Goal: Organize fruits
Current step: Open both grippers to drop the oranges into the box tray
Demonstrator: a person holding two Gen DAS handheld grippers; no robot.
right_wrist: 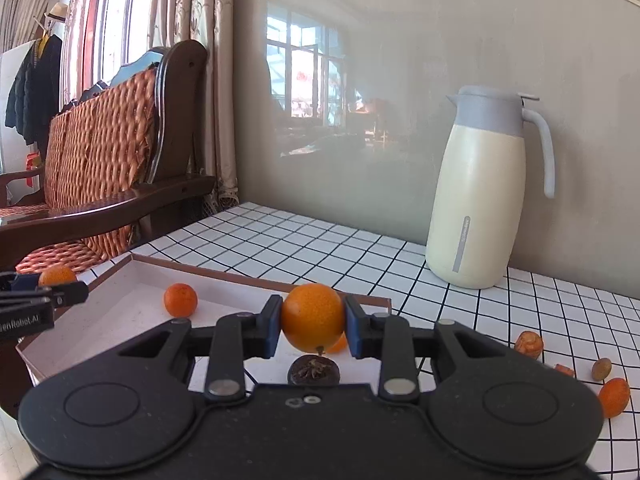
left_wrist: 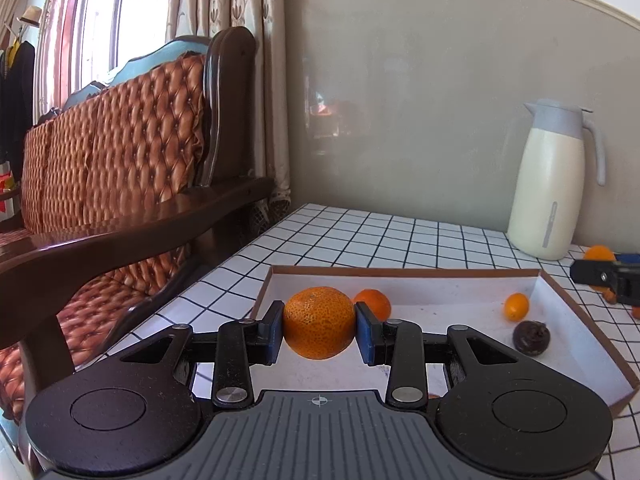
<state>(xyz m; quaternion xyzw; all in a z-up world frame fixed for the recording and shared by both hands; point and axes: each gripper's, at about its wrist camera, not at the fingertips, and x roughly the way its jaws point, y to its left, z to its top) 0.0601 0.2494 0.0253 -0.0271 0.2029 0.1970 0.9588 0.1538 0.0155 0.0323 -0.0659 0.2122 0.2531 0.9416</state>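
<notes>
A white-tiled bench (right_wrist: 320, 248) with dark grout lines runs along a grey wall. On it stand a cream jug (right_wrist: 480, 208) with a grey lid and handle, near the wall, and a shallow brown-edged tray (left_wrist: 404, 271). Small orange fruits (right_wrist: 614, 397) and a brownish one (right_wrist: 601, 369) lie scattered on the tiles right of the tray.

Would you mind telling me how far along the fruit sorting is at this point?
Partly done. Done: the shallow box already holds a small orange, a kumquat and a dark fruit. In hand: the left claw grips a mandarin over the box, and the right claw grips another orange fruit. Left: several small pieces lie on the tiled table.
</notes>
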